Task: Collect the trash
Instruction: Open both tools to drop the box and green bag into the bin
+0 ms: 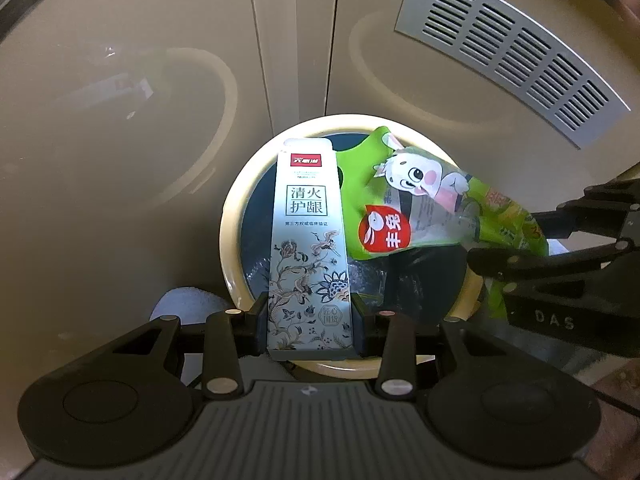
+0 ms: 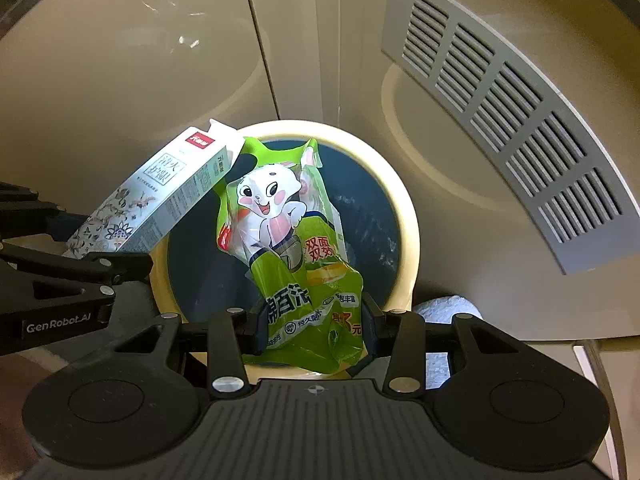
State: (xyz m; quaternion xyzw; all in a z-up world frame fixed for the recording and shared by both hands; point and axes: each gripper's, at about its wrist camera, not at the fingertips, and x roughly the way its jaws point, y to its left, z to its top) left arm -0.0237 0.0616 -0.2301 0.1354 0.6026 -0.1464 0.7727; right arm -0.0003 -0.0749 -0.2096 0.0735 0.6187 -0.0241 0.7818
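- Our left tool (image 1: 310, 320) grips the toothpaste box (image 1: 306, 240) between its pads.
- Our right tool (image 2: 316, 326) clamps the green snack bag (image 2: 280, 232).
- Both items hang beyond the tools, over the bin (image 2: 408, 216).

left gripper (image 1: 310, 316): points steeply down, jaws part closed, pads clamped on both sides of a pale blue box (image 1: 306, 240), held upright betw them.
right gripper (image 2: 316, 320): also aimed steeply down, jaws part closed, pads pinching the lower end of a green bag (image 2: 288, 248).
spacing: the 2 grippers sit side by side, close but not touching; each shows at the edge of the other's wrist cam.
hands/arms: not visible in either view.
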